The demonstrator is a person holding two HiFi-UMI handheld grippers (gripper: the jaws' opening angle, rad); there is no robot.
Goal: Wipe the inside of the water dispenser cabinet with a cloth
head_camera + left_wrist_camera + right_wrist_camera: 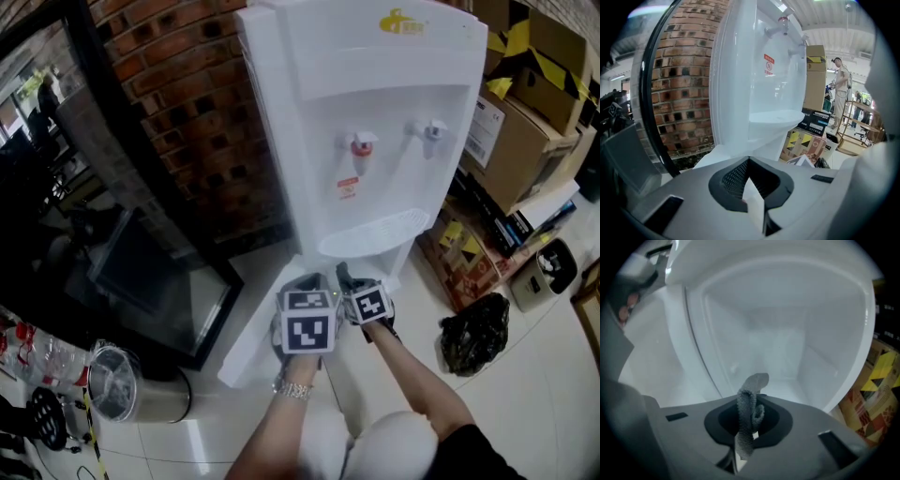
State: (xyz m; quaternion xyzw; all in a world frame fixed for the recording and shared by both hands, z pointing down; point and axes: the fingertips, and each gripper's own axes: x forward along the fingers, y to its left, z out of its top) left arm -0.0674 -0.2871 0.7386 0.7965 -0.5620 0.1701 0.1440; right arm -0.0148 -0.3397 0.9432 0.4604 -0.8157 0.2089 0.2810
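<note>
A: Water dispenser cabinet (pixel 787 333) is open. It fills the upper centre of the right gripper view, dead ahead of those jaws. Door (pixel 251 330) hangs toward the lower left in the head view.
B: Cloth?
A: Cloth (pixel 748 411) is pinched in the right gripper (pixel 349 284). The strip stands upright, tip toward the back wall.
B: Left?
A: Left gripper (pixel 749 164) has its jaws pressed together, empty, aimed at the water dispenser (pixel 759 70) front. Right is nearer, so I'd push straight in.

Red brick wall (pixel 178 103) behind, w/ a black-framed glass panel (pixel 150 281) at left & a shiny metal bin (pixel 120 382) just beside it. Floor (pixel 553 375) is glossy white tile. Stacked cardboard boxes (pixel 525 122) & a black bag (pixel 476 333) sit at right, in bright, even light.
</note>
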